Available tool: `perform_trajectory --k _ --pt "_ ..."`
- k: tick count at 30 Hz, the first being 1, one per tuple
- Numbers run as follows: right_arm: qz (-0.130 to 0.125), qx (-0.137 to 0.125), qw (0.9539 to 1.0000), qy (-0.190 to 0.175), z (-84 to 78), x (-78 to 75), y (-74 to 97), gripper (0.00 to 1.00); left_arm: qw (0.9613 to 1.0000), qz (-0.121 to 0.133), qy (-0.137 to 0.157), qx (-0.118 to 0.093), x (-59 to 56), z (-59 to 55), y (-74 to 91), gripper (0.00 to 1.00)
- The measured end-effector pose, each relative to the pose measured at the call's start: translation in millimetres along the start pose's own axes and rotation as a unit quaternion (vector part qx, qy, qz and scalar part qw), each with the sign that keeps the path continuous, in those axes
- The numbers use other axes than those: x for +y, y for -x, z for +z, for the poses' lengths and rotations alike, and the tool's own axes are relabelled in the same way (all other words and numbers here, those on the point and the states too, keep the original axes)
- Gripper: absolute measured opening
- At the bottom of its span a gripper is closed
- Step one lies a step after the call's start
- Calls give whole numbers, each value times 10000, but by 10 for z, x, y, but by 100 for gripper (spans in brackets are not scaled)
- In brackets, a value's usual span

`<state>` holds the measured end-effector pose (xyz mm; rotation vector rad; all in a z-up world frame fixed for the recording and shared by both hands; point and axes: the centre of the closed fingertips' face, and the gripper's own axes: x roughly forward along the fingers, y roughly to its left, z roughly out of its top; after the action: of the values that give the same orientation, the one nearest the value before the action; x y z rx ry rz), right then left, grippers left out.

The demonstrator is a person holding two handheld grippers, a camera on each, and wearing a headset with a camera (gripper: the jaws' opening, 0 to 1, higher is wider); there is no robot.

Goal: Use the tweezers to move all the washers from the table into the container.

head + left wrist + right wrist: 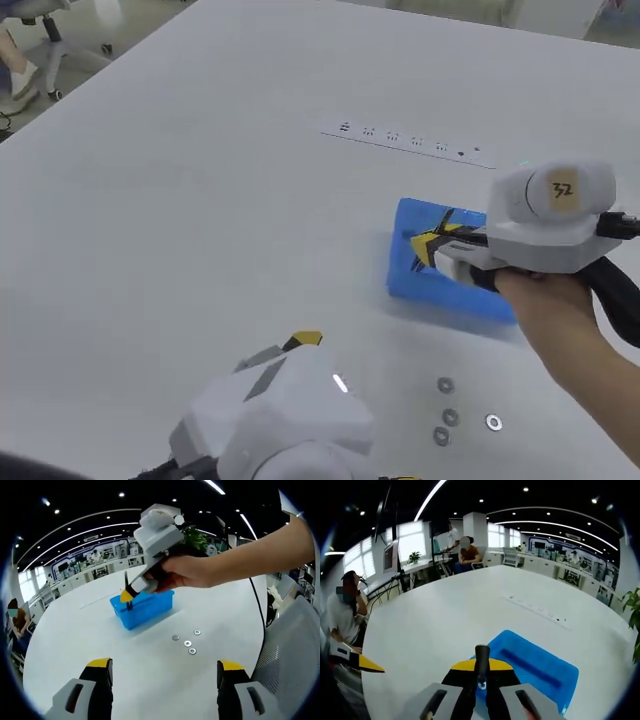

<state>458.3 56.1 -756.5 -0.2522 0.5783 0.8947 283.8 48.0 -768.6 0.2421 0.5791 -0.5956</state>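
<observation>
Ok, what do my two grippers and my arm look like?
Both grippers have pale grey, blocky bodies and black jaws tipped with yellow. The right gripper carries a round yellowish sticker marked 32, and a black cable runs from its rear. The left gripper shows a small white light. The right arm is unsleeved.

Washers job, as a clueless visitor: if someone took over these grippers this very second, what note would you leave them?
Left gripper: jaws open, holding nothing, above the table.
Right gripper: jaws shut on the tweezers, whose tips are over the blue container.
Four washers lie on the table beside the container.
Done: cannot tell whether any washer is in the container or in the tweezers.
Left: move those four into the container.
</observation>
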Motion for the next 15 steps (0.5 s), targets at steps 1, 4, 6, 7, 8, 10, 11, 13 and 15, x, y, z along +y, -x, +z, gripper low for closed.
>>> perform_trajectory --k 1,4,6,7,8,10,11,13,15 --pt "5 9 10000 2 -12 0 -10 1 10000 0 5 3 1 -2 -2 88" --pt "22 47 10000 14 -50 8 -36 1 10000 23 -13 16 10 -10 -6 87" --pt "43 72 10000 48 -67 23 -42 1 10000 34 -10 30 17 -18 -11 87" --pt "36 78 9999 80 -70 24 -40 1 10000 42 6 28 22 -19 -13 87" --pt "33 74 9999 91 -67 24 -38 1 10000 41 7 28 23 -18 -13 87" --pt "24 42 9999 102 -29 33 7 1 10000 61 35 -14 38 -1 -6 86" --pt "-3 -45 9999 106 28 39 62 2 9999 86 52 -69 54 26 14 85" --pt "-17 -200 9998 97 136 70 187 2 9996 144 115 -228 91 98 58 81" --pt "-11 -329 9993 148 216 133 326 2 9978 181 374 -523 143 221 113 75"
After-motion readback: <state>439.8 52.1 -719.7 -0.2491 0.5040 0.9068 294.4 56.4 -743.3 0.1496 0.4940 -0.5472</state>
